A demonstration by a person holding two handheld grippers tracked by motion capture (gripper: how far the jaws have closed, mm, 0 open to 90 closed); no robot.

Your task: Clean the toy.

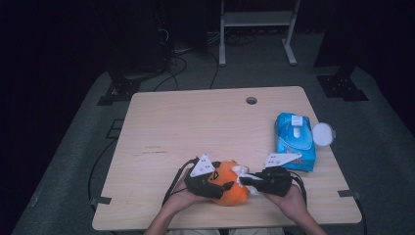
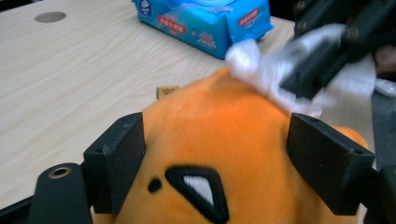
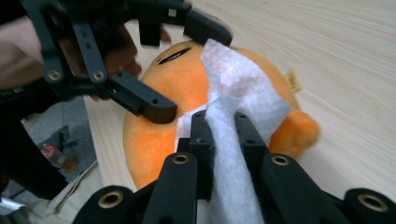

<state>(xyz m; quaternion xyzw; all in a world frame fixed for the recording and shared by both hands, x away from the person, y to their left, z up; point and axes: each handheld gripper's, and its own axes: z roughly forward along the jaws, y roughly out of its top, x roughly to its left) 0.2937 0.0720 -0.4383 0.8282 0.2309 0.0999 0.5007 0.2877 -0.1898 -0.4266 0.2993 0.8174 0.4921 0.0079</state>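
Left gripper (image 2: 217,158): we see its two black jaws clamped on either side of the round orange plush toy (image 2: 219,140), one pad pressed into each flank, the toy bulging up between them.

Right gripper (image 3: 222,128): we see its jaws pinched together on a crumpled white wet wipe (image 3: 238,93), which rises between them and spreads out just past their tips onto the toy's top.

Orange plush toy: in the high view it sits at the near edge of the pale wooden table (image 1: 195,127), between the two grippers, with the person's hands on both sides.

Left gripper view adds: we see the toy's stitched black-and-white eye patch just in front of the jaws, a small tan label beyond the toy, and the right gripper coming in from the upper right, blurred, with the wipe touching the toy's crown.

Right gripper view adds: we see the left gripper beyond and to the left of our jaws, one of its pads lying against the toy's side, and the toy's small stubby limb to the right of the wipe.

High view adds: we see a blue soft pack of wipes (image 1: 294,141) well beyond the right gripper, with a round white lid (image 1: 323,133) just beside it at the table's edge.
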